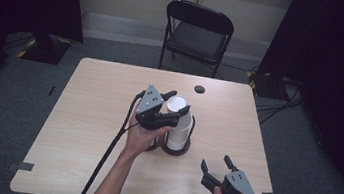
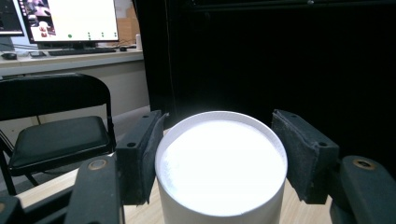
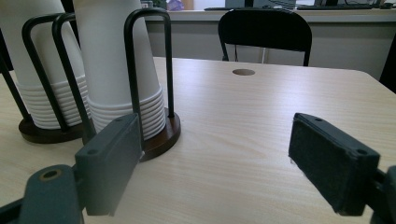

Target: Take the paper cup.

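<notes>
Left gripper (image 1: 175, 102) is raised, jaws spread apart. Right gripper (image 1: 215, 164) sits low, jaws wide apart, gripping nothing.

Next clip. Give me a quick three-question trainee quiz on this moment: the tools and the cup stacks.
1. True or false: the left tool has its jaws on either side of the top cup of a stack.
2. What lies between the right tool's jaws? A) a cup B) only bare table C) a cable
3. Fill in: the stacks stand in black wire ____ on round bases.

Key: 1 true; 2 B; 3 holders
</notes>
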Action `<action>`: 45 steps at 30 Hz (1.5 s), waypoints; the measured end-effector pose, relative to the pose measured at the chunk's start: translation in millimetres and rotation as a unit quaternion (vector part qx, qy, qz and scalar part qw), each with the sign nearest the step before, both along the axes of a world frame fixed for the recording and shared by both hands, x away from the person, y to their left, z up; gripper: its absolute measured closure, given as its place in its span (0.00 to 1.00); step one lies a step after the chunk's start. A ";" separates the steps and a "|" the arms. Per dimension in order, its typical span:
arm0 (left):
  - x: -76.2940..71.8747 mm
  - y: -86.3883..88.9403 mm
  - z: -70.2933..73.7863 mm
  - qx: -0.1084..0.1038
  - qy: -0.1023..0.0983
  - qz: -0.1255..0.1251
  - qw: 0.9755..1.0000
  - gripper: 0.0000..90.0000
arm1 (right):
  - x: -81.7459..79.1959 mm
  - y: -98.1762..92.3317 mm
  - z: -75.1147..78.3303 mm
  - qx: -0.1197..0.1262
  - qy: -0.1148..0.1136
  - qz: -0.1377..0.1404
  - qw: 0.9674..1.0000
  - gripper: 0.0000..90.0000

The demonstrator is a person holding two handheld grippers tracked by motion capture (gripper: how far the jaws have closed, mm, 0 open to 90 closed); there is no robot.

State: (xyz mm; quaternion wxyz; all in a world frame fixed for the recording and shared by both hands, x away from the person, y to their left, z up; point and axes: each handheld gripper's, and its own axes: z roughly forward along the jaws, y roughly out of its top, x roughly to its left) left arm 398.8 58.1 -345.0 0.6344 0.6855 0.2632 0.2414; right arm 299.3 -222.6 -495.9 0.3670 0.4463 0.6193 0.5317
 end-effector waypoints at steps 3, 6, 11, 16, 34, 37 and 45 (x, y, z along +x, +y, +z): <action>-4.6 1.5 3.6 -0.002 -0.009 -0.001 1.000 0.40 | 0.3 0.0 0.1 0.000 0.001 0.000 1.000 0.18; -8.7 3.2 5.0 -0.002 -0.013 -0.006 1.000 0.40 | 0.0 0.0 0.0 0.000 0.001 -0.001 1.000 0.18; -15.2 4.0 4.9 0.004 -0.012 -0.007 1.000 0.40 | 0.1 0.3 0.0 -0.002 0.000 -0.001 1.000 0.18; -21.7 6.0 5.2 -0.004 -0.012 -0.022 1.000 0.40 | 0.1 0.0 0.0 -0.001 -0.001 0.001 1.000 0.18; -39.3 21.2 -6.7 -0.011 0.014 -0.063 0.998 0.40 | 2.6 4.1 0.8 -0.024 0.012 0.011 1.000 0.17; -42.9 25.6 -8.4 -0.015 0.017 -0.064 0.998 0.40 | 2.2 4.9 0.8 -0.026 0.011 0.022 0.999 0.18; -49.5 27.6 -24.2 -0.001 0.042 -0.064 0.997 0.40 | -2.3 12.8 0.7 -0.033 0.002 0.024 0.999 0.23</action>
